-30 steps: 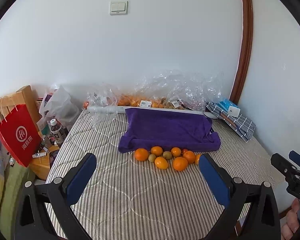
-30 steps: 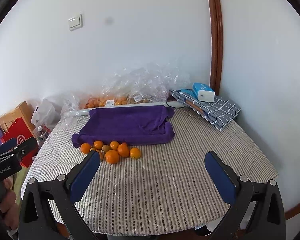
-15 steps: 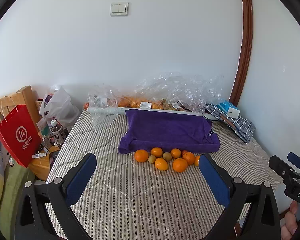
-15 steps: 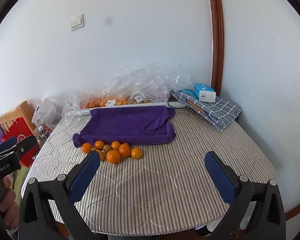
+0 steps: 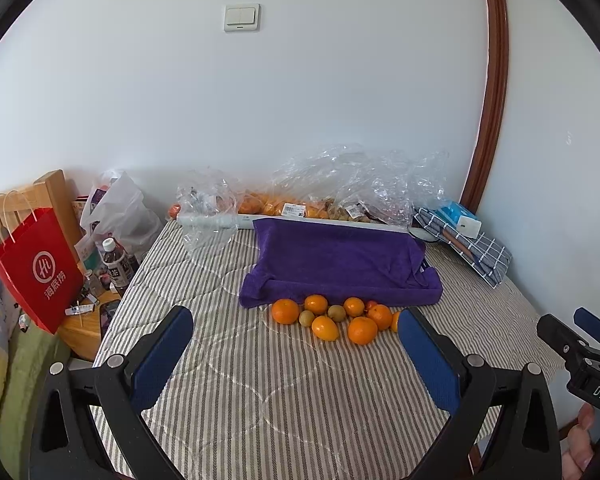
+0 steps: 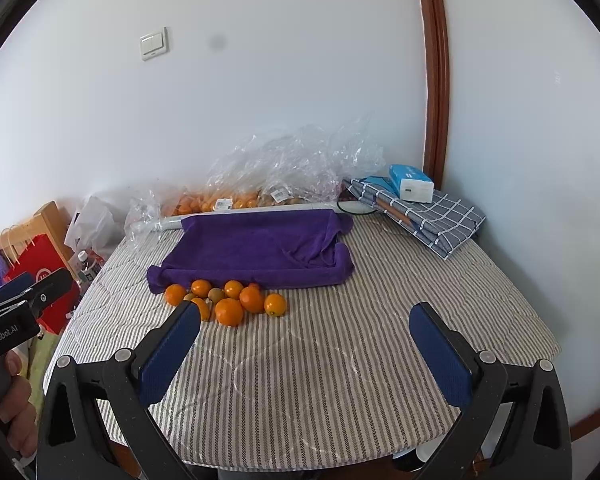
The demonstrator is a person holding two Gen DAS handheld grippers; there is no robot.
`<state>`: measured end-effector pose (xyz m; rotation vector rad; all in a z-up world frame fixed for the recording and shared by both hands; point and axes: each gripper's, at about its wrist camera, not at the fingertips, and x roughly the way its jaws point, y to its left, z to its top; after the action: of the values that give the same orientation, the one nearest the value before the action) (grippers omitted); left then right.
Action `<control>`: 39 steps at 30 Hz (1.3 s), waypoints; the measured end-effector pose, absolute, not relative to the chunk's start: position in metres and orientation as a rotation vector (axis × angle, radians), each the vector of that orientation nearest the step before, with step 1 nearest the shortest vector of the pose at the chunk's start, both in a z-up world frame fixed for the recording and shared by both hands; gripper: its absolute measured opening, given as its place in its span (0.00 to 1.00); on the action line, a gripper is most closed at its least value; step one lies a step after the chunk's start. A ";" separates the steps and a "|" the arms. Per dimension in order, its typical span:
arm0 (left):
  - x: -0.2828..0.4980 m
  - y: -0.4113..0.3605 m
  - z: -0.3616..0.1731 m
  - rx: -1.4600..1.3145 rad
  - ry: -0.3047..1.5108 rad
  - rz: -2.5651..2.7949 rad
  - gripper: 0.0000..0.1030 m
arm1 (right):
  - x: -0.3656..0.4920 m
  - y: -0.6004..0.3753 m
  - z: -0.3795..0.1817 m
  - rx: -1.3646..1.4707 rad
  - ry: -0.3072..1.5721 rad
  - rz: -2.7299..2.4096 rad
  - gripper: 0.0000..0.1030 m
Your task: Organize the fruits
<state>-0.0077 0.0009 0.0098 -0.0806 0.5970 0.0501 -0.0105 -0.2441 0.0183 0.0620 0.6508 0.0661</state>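
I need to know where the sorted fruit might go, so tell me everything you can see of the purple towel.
The purple towel is a deep violet terry-looking cloth. It lies towards the back of the striped tabletop, flat in the middle, with its edges raised like low walls, as if draped over a shallow tray; what is under it cannot be seen. Nothing lies on it. The loose oranges crowd against its near edge, and clear plastic bags sit behind it.

Grey-and-white striped, quilted table cover (image 6: 340,360). Deep purple towel (image 6: 256,248). Bright orange oranges (image 6: 229,312) w/ a few dull green-brown fruits (image 5: 336,313). Red paper bag (image 5: 36,268), white logo. Navy cloth (image 6: 432,216), white grid check. Blue gripper pads (image 6: 168,354).
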 end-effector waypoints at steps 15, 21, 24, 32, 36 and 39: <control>-0.007 0.003 0.010 -0.087 0.596 0.051 1.00 | -0.009 -0.239 0.018 0.053 0.654 0.077 1.00; -0.007 0.004 0.010 -0.088 0.596 0.050 1.00 | -0.006 -0.237 0.017 0.050 0.661 0.087 1.00; -0.006 0.004 0.009 -0.086 0.596 0.050 1.00 | -0.004 -0.235 0.015 0.044 0.664 0.091 1.00; 0.012 0.005 -0.002 -0.079 0.609 0.052 1.00 | 0.013 -0.227 0.002 0.031 0.688 0.115 1.00; 0.026 0.011 -0.016 -0.086 0.626 0.054 1.00 | 0.026 -0.224 -0.010 0.027 0.701 0.118 1.00; 0.037 0.018 -0.029 -0.098 0.643 0.061 1.00 | 0.036 -0.220 -0.020 0.022 0.704 0.120 0.99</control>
<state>0.0372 0.0184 -0.0292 -0.0983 0.6426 0.0606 0.0362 -0.2200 -0.0200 0.0224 0.7042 0.1199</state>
